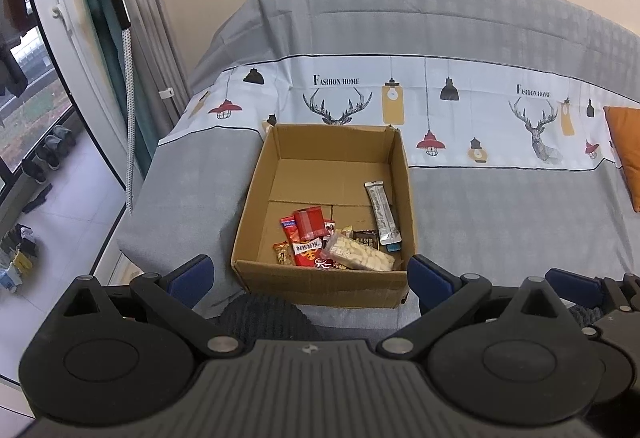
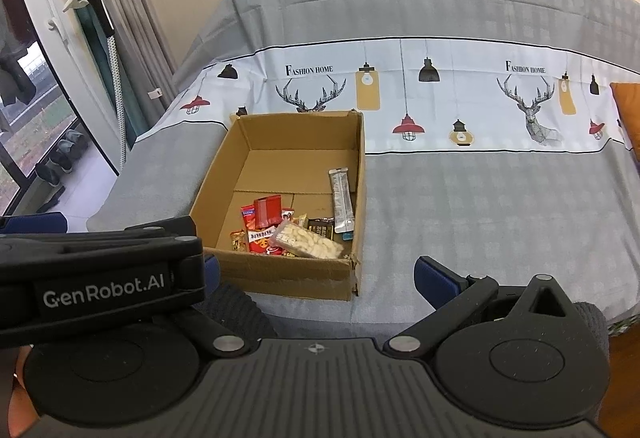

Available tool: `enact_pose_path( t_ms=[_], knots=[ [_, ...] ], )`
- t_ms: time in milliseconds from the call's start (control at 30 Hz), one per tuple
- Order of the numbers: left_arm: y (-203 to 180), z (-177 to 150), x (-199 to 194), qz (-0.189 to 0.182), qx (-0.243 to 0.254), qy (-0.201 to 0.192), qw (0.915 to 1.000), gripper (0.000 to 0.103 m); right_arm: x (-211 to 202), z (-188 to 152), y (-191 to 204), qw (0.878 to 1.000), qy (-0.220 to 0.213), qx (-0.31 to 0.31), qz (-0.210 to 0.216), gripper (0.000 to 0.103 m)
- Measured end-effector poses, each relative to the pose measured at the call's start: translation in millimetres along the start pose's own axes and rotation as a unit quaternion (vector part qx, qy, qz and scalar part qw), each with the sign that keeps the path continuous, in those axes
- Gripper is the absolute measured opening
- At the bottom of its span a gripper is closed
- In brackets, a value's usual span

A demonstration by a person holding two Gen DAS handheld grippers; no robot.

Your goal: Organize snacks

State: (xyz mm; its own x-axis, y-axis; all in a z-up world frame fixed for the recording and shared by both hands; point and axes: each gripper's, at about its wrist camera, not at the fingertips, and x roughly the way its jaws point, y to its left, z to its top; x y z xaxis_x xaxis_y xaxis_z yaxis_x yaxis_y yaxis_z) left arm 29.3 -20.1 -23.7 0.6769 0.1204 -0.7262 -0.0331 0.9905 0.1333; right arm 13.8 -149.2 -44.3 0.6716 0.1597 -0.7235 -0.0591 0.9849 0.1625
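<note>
Snacks (image 1: 340, 242) crowd the box's (image 1: 408, 198) near wall; far half bare.

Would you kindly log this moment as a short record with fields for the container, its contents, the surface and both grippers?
container: open cardboard box
contents: snacks piled at near end, including clear pack of pale pieces, red packet, silver stick pack leaning on right wall
surface: grey printed cover
left gripper: open, empty
right gripper: open, empty
</note>
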Motion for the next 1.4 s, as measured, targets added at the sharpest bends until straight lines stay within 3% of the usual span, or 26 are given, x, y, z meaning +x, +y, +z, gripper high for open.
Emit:
enact_pose_path(
  t_ms=[1400],
  knots=[
    [1.0, -6.2, -2.8, 0.008, 0.006, 0.000, 0.9999, 0.103, 0.3, -2.8, 1.4, 1.000, 0.002, -0.006, 0.016, 0.102]
  ],
)
